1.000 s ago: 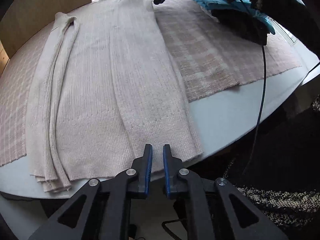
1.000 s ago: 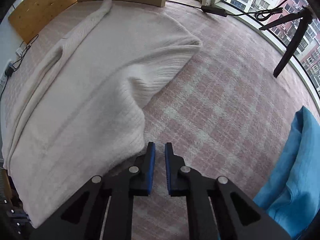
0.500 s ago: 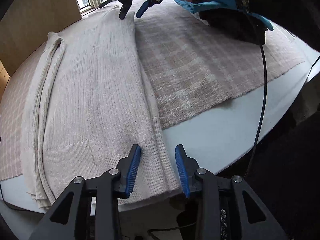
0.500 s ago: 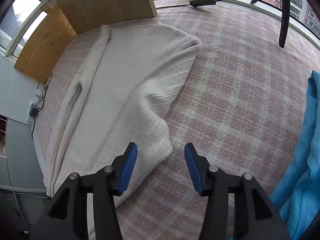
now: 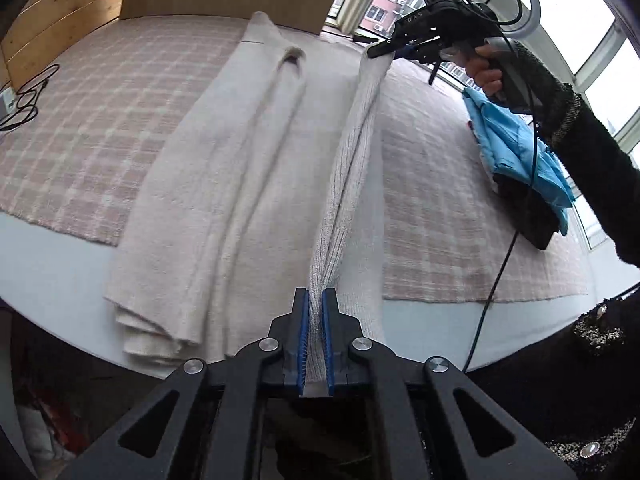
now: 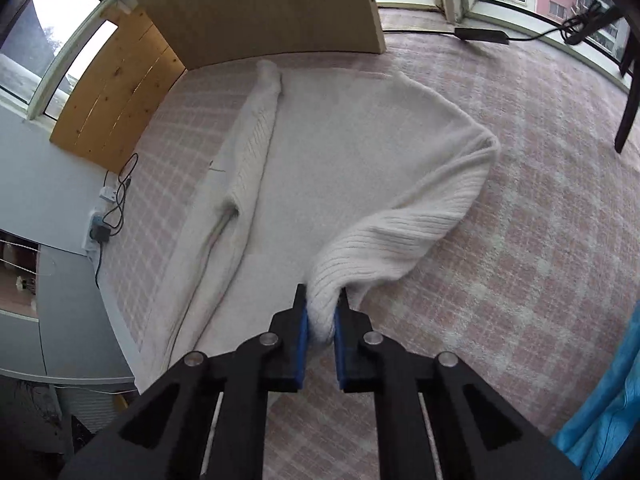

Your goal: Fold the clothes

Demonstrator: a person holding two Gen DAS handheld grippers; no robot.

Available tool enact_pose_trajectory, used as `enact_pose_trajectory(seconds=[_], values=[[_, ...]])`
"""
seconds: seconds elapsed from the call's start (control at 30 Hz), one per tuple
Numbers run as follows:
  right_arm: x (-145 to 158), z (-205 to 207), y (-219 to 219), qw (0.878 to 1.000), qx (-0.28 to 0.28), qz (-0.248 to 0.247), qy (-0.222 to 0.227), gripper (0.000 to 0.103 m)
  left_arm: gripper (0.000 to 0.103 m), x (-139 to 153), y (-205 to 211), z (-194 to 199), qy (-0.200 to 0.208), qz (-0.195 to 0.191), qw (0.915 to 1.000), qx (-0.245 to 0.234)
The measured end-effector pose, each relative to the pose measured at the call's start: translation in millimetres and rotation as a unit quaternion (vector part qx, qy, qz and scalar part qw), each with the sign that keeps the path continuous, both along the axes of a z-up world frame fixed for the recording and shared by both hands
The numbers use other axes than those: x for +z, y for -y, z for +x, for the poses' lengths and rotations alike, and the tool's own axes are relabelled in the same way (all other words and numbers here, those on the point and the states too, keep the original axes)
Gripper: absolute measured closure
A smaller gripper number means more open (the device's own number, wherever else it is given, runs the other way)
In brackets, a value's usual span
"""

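Observation:
A cream ribbed knit sweater (image 5: 224, 184) lies lengthwise on the pink plaid cloth (image 5: 88, 120) over the table. My left gripper (image 5: 314, 300) is shut on the sweater's near right hem corner. My right gripper (image 6: 320, 312) is shut on the far right edge of the sweater (image 6: 360, 168), and it also shows in the left wrist view (image 5: 384, 46). Between the two grippers the right edge is lifted and stretched into a taut ridge (image 5: 352, 148). The rest of the sweater lies flat, with a folded sleeve (image 6: 256, 136) along its left side.
A pile of blue and dark clothes (image 5: 516, 160) sits at the right of the table; its blue cloth shows at the right edge of the right wrist view (image 6: 612, 408). Wooden boards (image 6: 248, 8) stand behind the table. A power strip and cables (image 6: 108, 212) lie at the left edge.
Both grippers went from open over the sweater's right edge to shut on it. They have lifted that edge off the cloth and pulled it taut.

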State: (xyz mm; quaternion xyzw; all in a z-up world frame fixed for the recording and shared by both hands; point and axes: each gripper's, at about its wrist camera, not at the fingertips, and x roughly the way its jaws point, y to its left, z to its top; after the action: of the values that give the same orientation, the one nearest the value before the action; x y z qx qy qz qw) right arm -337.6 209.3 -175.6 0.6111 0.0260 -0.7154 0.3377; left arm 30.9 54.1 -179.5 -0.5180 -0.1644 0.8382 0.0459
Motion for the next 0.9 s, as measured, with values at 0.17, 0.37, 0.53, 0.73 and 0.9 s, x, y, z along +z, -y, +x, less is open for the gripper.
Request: enact_pose_trajectory(seconds=[0.17, 0.37, 0.53, 0.73, 0.9], values=[[-55, -1, 113, 0.995, 0.070, 0.075, -0.004, 0.087, 0.090, -18, 8, -5, 0.035, -0.042, 0.9981, 0.027], [-12, -2, 75, 0.997, 0.065, -0.028, 0.000, 0.079, 0.080, 30, 7, 17, 0.018, -0.070, 0.9971, 0.023], [51, -33, 2, 0.993, -0.060, -0.058, -0.079, 0.077, 0.079, 56, -3, -16, -0.015, -0.083, 0.9960, -0.030], [15, -84, -39, 0.990, -0.136, -0.022, -0.022, 0.077, 0.079, 30, -25, -84, -0.011, -0.034, 0.9952, -0.091], [-9, -88, 7, 0.994, -0.078, -0.016, -0.078, 0.077, 0.080, -6, -27, -108, 0.034, -0.019, 0.9948, -0.094]])
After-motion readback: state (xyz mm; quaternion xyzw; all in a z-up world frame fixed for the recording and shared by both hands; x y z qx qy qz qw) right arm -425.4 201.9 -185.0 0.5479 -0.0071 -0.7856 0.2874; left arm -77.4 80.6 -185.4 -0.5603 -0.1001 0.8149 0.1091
